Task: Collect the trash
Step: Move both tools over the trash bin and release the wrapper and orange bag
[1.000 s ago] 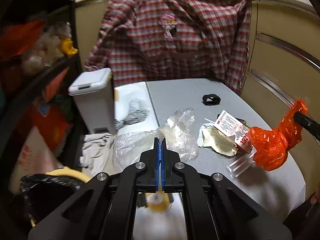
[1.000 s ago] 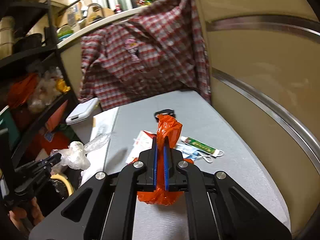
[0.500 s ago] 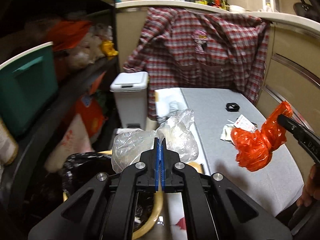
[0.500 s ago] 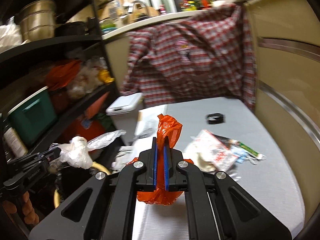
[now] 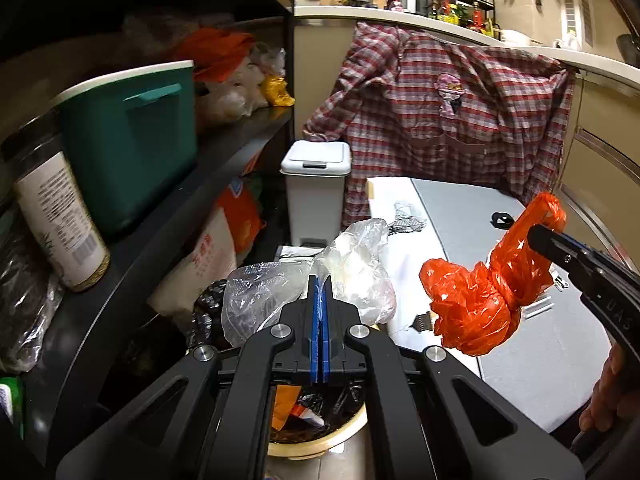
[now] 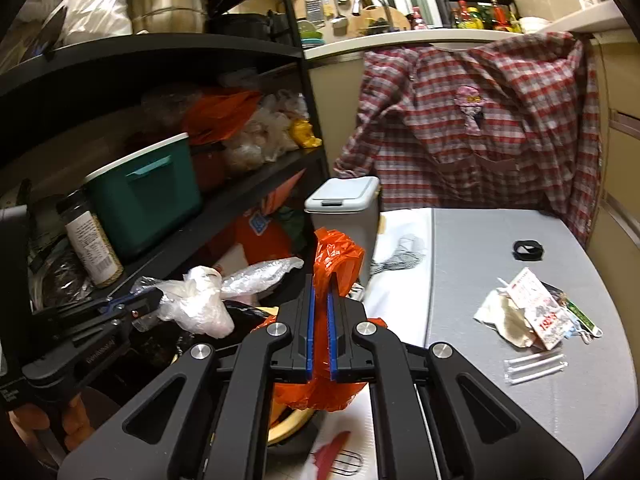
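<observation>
A: What sat nearest the cameras?

B: The left gripper (image 5: 319, 300), its blue pads pinched tight on a crinkled clear plastic bag (image 5: 352, 276) that bulged past the tips, thin and glossy. Directly under it stood a round bin (image 5: 320, 438) with a cream rim and black liner, scraps already inside.

A: And the other hand?

B: The right gripper (image 6: 320, 300) clamped a knotted orange plastic bag (image 6: 336, 258). The twisted neck ran up between the ridged blue pads and the crumpled bulb hung below them. In the left view that bag hung in the air to the right, over the near edge of the table.

A: What was left on the table?

B: The grey table (image 6: 500, 240) was smooth and matte. On its right side lay a loose heap: a red-and-white printed wrapper (image 6: 538, 308) on a crumpled cream paper (image 6: 504, 318), with clear wrapped straws (image 6: 534, 366) nearer. Farther back lay a small black ring (image 6: 528, 250).

A: And beyond?

B: A white lidded bin (image 5: 316, 188) stood at the table's far left corner. A red plaid shirt (image 5: 452, 120) hung over the counter edge behind. To the left, black shelves (image 5: 224, 136) held a teal box (image 5: 132, 140) and a labelled jar (image 5: 60, 216).
</observation>
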`<state>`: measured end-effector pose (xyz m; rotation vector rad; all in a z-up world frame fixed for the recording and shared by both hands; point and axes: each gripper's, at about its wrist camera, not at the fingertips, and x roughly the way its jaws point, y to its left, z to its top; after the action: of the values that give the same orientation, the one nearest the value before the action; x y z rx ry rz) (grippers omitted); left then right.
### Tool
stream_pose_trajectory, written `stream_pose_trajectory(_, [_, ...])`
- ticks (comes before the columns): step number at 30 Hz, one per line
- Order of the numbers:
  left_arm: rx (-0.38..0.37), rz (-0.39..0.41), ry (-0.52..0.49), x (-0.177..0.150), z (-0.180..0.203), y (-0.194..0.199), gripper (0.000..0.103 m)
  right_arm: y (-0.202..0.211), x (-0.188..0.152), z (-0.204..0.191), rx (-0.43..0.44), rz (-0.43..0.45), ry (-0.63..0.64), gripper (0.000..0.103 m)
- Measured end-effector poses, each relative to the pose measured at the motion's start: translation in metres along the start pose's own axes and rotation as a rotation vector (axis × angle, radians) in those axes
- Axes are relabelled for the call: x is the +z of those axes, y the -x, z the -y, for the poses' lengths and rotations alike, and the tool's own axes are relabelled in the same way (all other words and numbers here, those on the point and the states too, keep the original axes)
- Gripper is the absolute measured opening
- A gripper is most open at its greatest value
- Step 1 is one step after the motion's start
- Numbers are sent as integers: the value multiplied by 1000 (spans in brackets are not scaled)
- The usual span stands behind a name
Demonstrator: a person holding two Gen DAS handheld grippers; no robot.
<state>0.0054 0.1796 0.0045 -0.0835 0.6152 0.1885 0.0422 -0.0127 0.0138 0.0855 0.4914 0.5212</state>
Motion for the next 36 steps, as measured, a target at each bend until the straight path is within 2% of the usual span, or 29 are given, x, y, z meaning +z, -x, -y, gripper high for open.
stream_pose_trajectory(6, [19, -2, 24, -5, -20, -1, 1, -12, -2, -29, 20, -13, 22, 5])
stream_pose_trajectory(15, [32, -3, 69, -7, -41, -10, 1, -32, -10, -52, 35, -44, 45, 5])
stream_pose_trajectory(27, [25, -48, 115, -10, -59, -31, 1, -58, -16, -56, 20, -69, 31, 5])
stream_pose_trajectory(31, [-3, -85, 146, -10, -64, -44, 1, -66, -18, -55, 20, -84, 27, 5])
stream_pose_trajectory(36, [7, -107, 140, -11, -63, -55, 1, -75, -21, -55, 19, -98, 23, 5])
